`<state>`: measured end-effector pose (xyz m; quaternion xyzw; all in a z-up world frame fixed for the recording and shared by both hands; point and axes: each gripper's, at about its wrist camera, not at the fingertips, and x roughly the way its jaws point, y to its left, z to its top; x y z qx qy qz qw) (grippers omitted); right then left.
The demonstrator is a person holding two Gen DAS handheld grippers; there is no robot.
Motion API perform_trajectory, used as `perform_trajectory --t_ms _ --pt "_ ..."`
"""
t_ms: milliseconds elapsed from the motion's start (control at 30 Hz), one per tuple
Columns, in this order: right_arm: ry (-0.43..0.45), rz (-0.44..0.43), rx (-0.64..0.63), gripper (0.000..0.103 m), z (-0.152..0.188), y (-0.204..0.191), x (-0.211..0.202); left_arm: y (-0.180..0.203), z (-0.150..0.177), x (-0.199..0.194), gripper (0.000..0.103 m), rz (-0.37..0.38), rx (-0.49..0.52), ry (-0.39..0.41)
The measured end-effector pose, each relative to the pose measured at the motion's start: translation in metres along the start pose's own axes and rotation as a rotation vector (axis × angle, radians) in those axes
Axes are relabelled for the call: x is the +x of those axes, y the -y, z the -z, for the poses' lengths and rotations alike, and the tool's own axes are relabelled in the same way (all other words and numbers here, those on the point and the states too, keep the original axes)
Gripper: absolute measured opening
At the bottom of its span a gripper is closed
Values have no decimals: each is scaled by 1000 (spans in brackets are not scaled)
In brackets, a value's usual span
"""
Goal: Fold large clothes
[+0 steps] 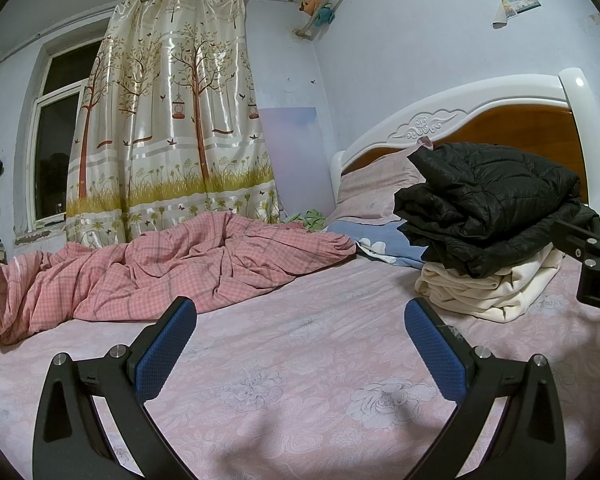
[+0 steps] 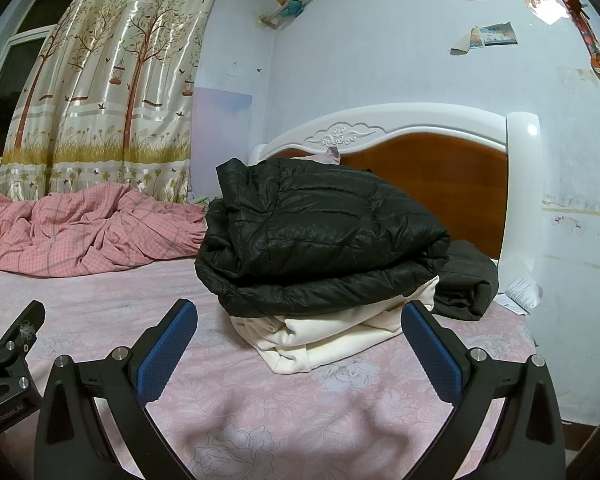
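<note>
The black jacket (image 2: 324, 236) is quilted cloth with a faint sheen, lying on matt cream fabric (image 2: 336, 336); at nine o'clock of it lies a crumpled checked pink cotton quilt (image 2: 88, 228). The headboard (image 2: 432, 184) is glossy white around polished brown wood. The curtain (image 1: 172, 120) looks satiny and shiny, and both grippers' pads (image 1: 166, 350) are rough-textured blue on matt black plastic.

My left camera looks low over the bed sheet (image 1: 300, 360) toward the curtain (image 1: 172, 120), with the clothes pile (image 1: 492, 232) far at its right. My right camera faces the headboard (image 2: 440, 176), near the pile. Both views share pile, curtain and headboard.
</note>
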<state>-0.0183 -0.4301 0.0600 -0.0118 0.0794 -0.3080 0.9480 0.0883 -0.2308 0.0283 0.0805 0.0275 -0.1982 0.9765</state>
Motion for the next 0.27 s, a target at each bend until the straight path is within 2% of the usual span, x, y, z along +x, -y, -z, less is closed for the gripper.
perform_trajectory --t_ms 267 --pt "-1 -1 -1 103 -1 0 1 0 0 0 103 1 1 0"
